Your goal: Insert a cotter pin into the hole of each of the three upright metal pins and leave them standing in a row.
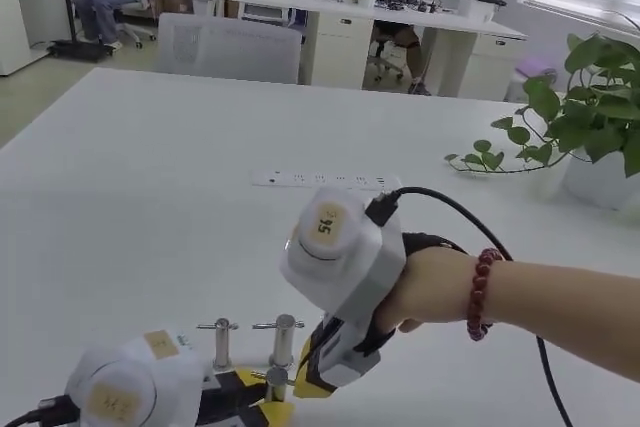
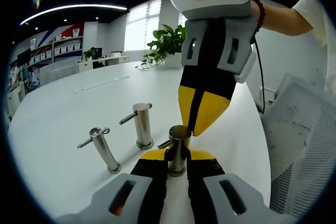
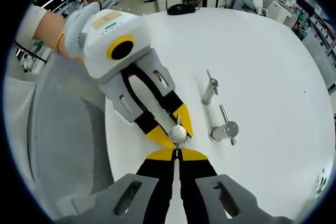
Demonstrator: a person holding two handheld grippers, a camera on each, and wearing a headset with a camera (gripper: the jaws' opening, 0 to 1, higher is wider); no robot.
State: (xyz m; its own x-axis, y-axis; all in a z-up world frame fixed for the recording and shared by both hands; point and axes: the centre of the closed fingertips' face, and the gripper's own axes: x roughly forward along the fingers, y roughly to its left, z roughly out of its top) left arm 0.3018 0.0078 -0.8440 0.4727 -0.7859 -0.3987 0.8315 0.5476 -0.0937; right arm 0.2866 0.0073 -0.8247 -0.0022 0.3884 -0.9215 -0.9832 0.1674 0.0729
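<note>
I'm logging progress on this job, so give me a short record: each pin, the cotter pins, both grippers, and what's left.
Surface: white table
Slimmer pin: upright, free, cotter pin through its top
Thicker pin: upright, free, cotter pin through its top
Near pin: upright, clamped low down
Left gripper: shut on near pin
Right gripper: shut at near pin's top, apparently on third cotter pin
Layout: close together, not clearly in line
Left: probably seat third cotter pin, release
</note>
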